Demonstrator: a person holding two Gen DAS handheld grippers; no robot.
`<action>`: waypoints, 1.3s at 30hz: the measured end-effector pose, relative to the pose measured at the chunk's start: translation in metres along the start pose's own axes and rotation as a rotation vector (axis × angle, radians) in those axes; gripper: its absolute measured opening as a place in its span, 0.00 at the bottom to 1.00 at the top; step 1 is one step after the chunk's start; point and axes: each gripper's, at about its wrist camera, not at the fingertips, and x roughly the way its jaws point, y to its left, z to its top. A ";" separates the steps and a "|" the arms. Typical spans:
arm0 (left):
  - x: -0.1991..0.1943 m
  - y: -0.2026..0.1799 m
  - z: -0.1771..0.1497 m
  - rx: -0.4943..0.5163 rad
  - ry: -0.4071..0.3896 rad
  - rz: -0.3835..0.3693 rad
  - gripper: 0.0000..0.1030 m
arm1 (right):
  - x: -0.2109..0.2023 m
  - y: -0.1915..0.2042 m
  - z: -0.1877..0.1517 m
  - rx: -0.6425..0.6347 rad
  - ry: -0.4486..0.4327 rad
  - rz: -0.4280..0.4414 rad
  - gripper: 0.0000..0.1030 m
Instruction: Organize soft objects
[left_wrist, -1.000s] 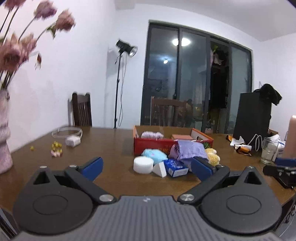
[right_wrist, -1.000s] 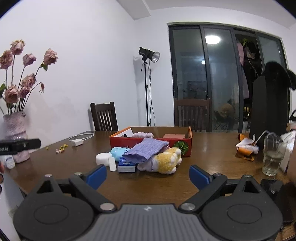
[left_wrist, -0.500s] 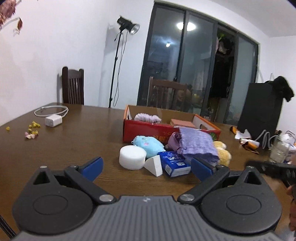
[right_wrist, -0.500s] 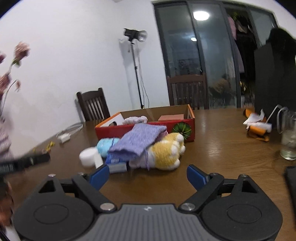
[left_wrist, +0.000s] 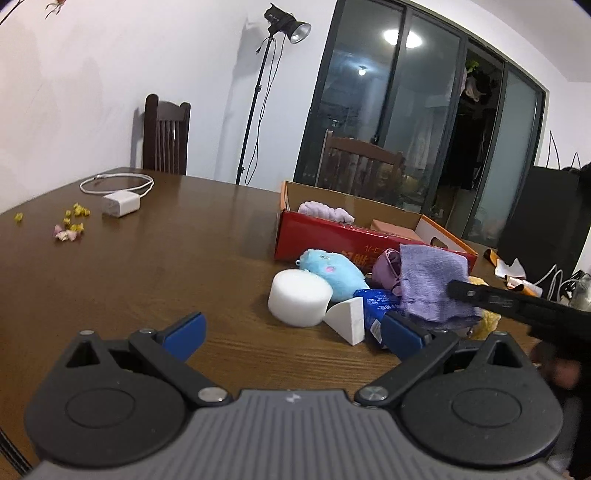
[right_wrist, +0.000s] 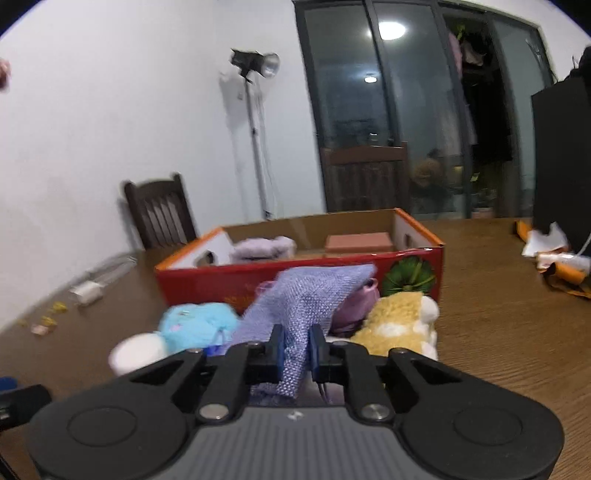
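A purple knitted cloth (right_wrist: 314, 295) is draped over the pile in front of the red cardboard box (right_wrist: 207, 284). My right gripper (right_wrist: 297, 347) has its jaws closing tight on the cloth's near corner, pads pressing the fabric. Under and beside the cloth lie a yellow plush (right_wrist: 399, 325), a pink pouch (right_wrist: 354, 306) and a blue plush (left_wrist: 332, 269). My left gripper (left_wrist: 291, 328) is open and low over the table, with nothing between its fingers. Just ahead of it lie a white foam cylinder (left_wrist: 299, 299), a white wedge (left_wrist: 349, 319) and a blue pack (left_wrist: 376, 302).
Inside the box are a fluffy lilac item (left_wrist: 325, 212) and a flat brown box (right_wrist: 358, 242). A white charger with cable (left_wrist: 120, 205) and scattered petals (left_wrist: 70, 225) lie at left. Wrappers (right_wrist: 554, 254) and a black case (right_wrist: 561, 166) stand at right. Chairs line the far edge.
My right gripper moved forward to the pile and shut on the purple cloth. My left gripper came nearer to the pile and lower; the flower vase left its view.
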 end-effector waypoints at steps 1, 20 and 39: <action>-0.003 0.002 0.000 -0.005 0.003 0.000 1.00 | -0.009 -0.002 0.001 0.001 -0.008 0.024 0.12; 0.009 -0.032 -0.014 -0.090 0.200 -0.210 0.99 | -0.103 -0.061 -0.034 -0.101 0.154 -0.021 0.42; -0.024 -0.052 -0.031 -0.046 0.208 -0.287 0.76 | -0.110 -0.039 -0.051 -0.012 0.128 0.057 0.42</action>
